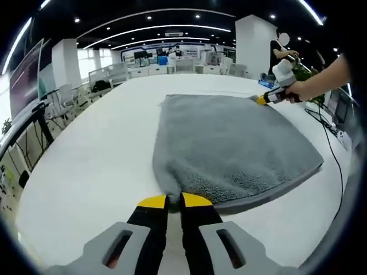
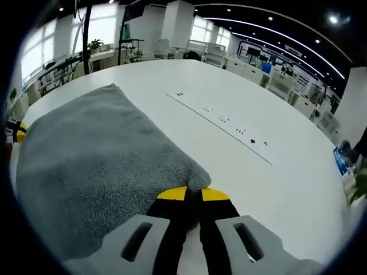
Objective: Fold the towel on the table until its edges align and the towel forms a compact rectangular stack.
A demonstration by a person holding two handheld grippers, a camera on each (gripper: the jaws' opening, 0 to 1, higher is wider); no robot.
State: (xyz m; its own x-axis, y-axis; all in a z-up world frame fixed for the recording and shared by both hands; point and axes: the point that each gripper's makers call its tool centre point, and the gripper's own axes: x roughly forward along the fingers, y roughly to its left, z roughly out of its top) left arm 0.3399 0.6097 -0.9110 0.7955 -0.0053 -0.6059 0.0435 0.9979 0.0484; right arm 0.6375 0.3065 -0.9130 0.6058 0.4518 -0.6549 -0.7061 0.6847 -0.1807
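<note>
A grey towel (image 1: 229, 143) lies spread on the white table (image 1: 97, 154), folded so a second layer shows along its near edge. My left gripper (image 1: 174, 200) is shut on the towel's near corner. At the towel's far corner the right gripper (image 1: 262, 99) shows, held by a person's hand (image 1: 301, 90). In the right gripper view the same towel (image 2: 92, 166) stretches away to the left, and my right gripper (image 2: 194, 195) is shut on its corner. The left gripper's yellow tip (image 2: 19, 133) peeks in at the far left edge.
A flush strip of power sockets (image 2: 223, 120) runs across the table beyond the towel. Office desks and chairs (image 1: 114, 74) stand around the table. A blue item (image 2: 339, 159) lies near the table's far right edge. Cables (image 1: 330, 134) hang off the right side.
</note>
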